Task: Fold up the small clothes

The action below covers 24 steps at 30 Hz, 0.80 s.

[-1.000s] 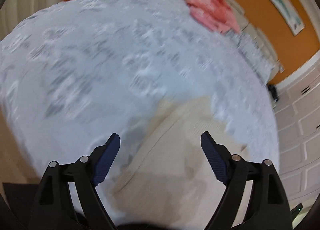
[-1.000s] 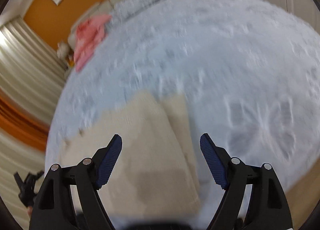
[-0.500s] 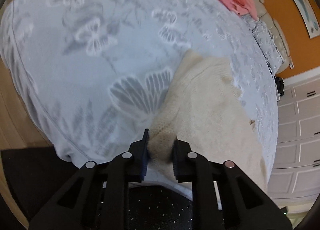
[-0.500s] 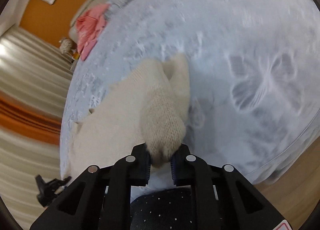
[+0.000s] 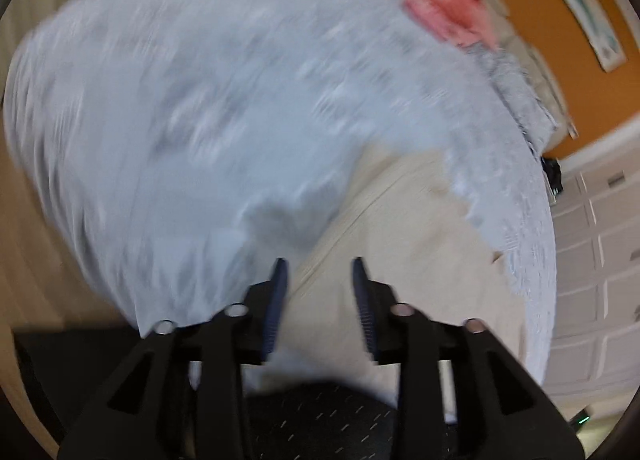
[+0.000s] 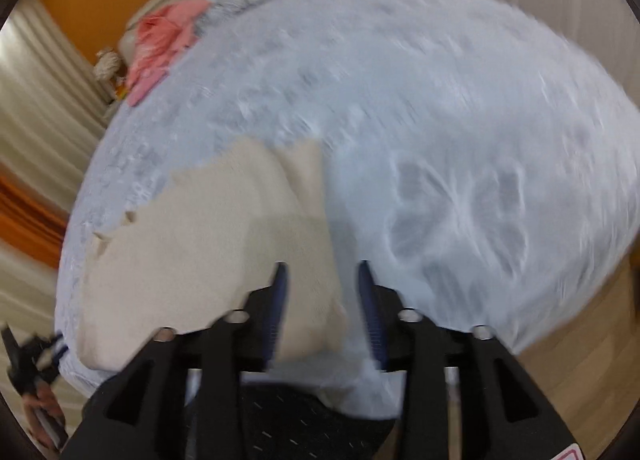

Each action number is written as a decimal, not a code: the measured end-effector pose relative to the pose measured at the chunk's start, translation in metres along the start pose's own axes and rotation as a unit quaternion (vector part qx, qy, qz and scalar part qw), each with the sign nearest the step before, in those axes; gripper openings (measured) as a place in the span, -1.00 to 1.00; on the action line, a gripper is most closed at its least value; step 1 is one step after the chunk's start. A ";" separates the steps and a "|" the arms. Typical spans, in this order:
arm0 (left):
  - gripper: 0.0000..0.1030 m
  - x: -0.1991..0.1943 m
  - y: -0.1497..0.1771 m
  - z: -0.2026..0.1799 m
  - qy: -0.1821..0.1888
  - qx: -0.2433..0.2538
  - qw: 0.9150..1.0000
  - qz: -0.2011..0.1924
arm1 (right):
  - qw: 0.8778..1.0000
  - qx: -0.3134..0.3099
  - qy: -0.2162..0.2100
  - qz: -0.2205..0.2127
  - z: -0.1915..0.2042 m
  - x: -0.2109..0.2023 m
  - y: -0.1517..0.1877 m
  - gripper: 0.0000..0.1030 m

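Lying blurred, cream knit sweater (image 5: pixel 404 256) flat.

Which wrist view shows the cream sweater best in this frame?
The right wrist view: the sweater shows nearly whole on the bedspread, top corners and left edge included. The left wrist view is blurrier and shows only part of the sweater, its near end hidden behind the left gripper.
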<state>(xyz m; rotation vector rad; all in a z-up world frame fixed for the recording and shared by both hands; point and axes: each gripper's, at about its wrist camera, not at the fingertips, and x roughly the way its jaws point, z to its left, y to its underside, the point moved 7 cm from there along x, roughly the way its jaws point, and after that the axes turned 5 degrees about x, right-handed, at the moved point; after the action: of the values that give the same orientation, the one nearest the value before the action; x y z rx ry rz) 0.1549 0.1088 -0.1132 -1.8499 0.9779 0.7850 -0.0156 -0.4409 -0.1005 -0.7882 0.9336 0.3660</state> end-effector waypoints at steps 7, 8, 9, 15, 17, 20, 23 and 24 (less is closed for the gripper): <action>0.34 0.061 -0.057 -0.088 -0.012 0.100 0.995 0.000 | 0.999 -0.036 -0.009 0.027 0.055 0.062 -0.046 0.11; 0.34 0.072 -0.058 -0.090 -0.021 0.100 0.995 0.008 | 0.998 -0.038 0.006 0.041 0.057 0.082 -0.051 0.11; 0.34 0.088 -0.058 -0.090 -0.026 0.094 0.995 0.021 | 0.998 -0.039 0.016 0.056 0.057 0.098 -0.051 0.11; -0.59 0.129 -0.051 -0.058 -0.040 0.049 0.996 0.062 | 0.998 -0.031 -0.010 0.055 0.060 0.111 -0.061 -0.88; -0.59 0.132 -0.051 -0.048 -0.044 0.046 0.996 0.064 | 0.999 -0.002 -0.012 0.032 0.037 0.106 -0.069 -0.89; -0.57 0.141 -0.047 -0.044 -0.054 0.066 0.995 0.060 | 0.995 0.017 0.023 0.094 0.005 0.150 -0.052 -0.89; -0.56 0.139 -0.047 -0.050 -0.077 0.096 0.991 0.055 | 0.998 -0.003 0.014 0.059 0.026 0.128 -0.061 -0.81; -0.55 0.139 -0.047 -0.051 -0.078 0.100 0.990 0.055 | 0.999 -0.005 0.008 0.050 0.034 0.121 -0.063 -0.79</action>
<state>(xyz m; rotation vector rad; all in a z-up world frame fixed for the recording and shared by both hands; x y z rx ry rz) 0.2700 0.0345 -0.1868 -1.5509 1.0249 0.8521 0.1099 -0.4635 -0.1605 -0.7566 0.9885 0.4522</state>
